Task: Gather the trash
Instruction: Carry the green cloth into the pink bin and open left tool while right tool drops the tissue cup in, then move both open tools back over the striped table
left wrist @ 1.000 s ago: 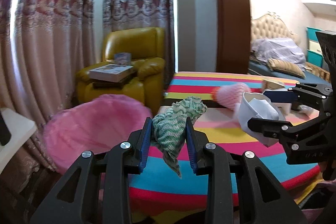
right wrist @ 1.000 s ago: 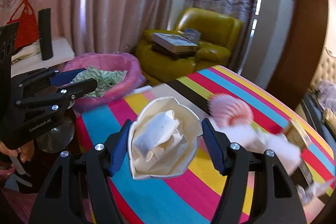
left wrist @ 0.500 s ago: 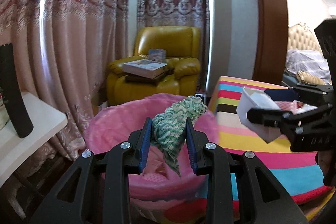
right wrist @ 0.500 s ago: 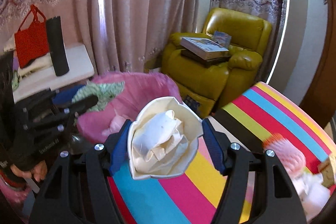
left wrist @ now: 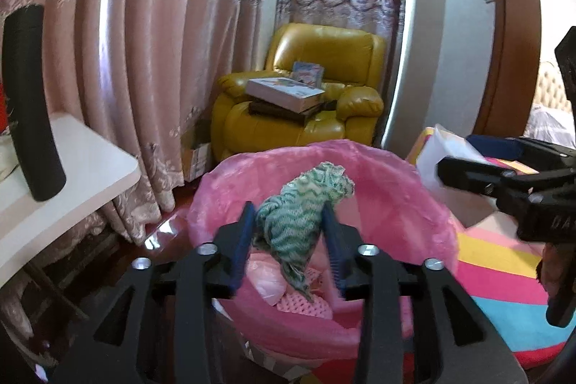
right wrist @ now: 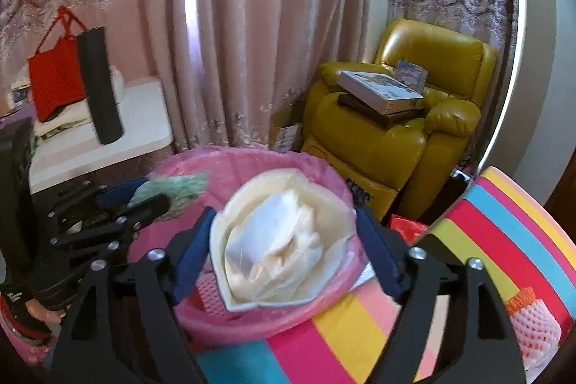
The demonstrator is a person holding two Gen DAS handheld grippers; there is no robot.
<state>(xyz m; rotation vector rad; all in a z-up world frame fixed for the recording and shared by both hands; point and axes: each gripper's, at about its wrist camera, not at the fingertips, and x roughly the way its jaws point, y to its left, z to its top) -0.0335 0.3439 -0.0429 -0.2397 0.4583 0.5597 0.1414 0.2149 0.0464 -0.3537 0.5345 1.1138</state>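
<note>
- Holding two trash items over the pink-lined bin (left wrist: pixel 360 175): the left hand-held gripper (left wrist: pixel 291 242) pinches a green zigzag cloth (left wrist: pixel 302 204); the right hand-held gripper (right wrist: pixel 284 249) pinches a crumpled white paper bag (right wrist: pixel 280 240).
- Cloth hangs above the bin's opening, tail drooping toward the pink foam netting (left wrist: pixel 306 303) inside the bin.
- Paper bag sits over the bin's near rim, on the side next to the striped worktop (right wrist: pixel 496 240); part of it overhangs the rim rather than the opening.
- Step in hand, as I read it: drop both into the bin.
- To do it well: cloth looks ready for release, just spread the fingers. Shift the bag further over the bin's centre first, else it may catch the rim and tip onto the worktop.
- Bag is bulky and light, so release low.
- More foam netting (right wrist: pixel 532 319) lies on the worktop, well apart from the bin: likely the next pickup.
</note>
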